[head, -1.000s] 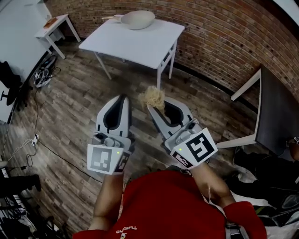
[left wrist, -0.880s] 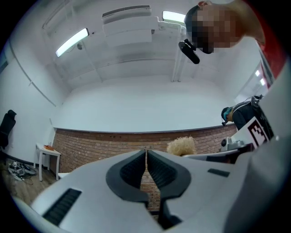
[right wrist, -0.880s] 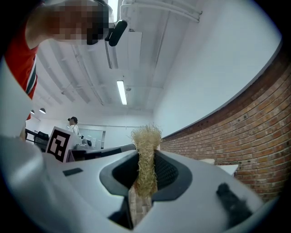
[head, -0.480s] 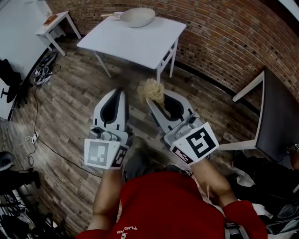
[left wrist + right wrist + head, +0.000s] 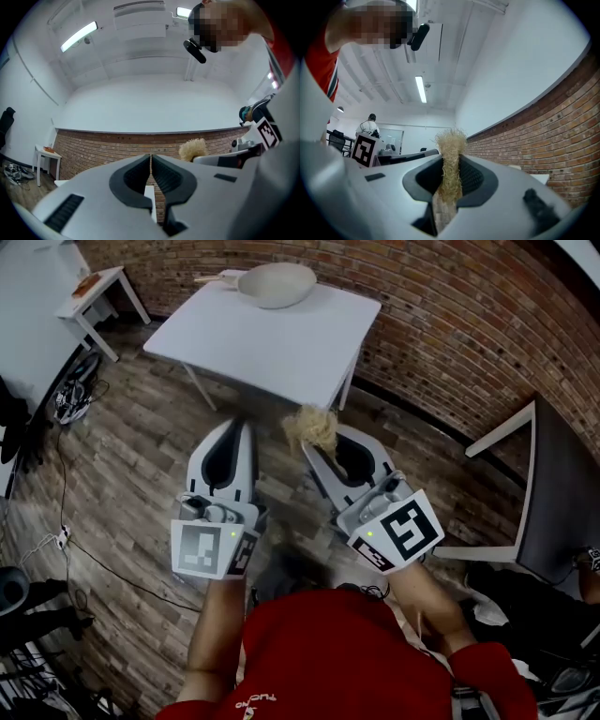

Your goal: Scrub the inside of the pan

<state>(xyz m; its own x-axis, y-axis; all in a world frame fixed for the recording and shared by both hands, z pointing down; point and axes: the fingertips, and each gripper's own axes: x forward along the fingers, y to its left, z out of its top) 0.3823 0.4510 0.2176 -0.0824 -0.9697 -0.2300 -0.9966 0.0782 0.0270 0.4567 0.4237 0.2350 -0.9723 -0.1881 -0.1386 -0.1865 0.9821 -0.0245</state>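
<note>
Now the scrubber is in my right claw (image 5: 313,442) and the pan is far away on the surface.

My right claw is closed on the straw-coloured scrubber (image 5: 450,159), pinching its lower part so that the loose tuft stands out beyond the tips. It looks very light, soft and springy, so I think it will flatten under pressure and may slip out if I push sideways. My left claw (image 5: 151,161) is closed with nothing between its jaws. The pale pan (image 5: 277,282) sits at the far edge of the white surface (image 5: 281,338), well apart from both claws. It seems stiff and smooth, and it would probably slide during scrubbing, so I would hold its handle (image 5: 211,278), which points to the left.
</note>
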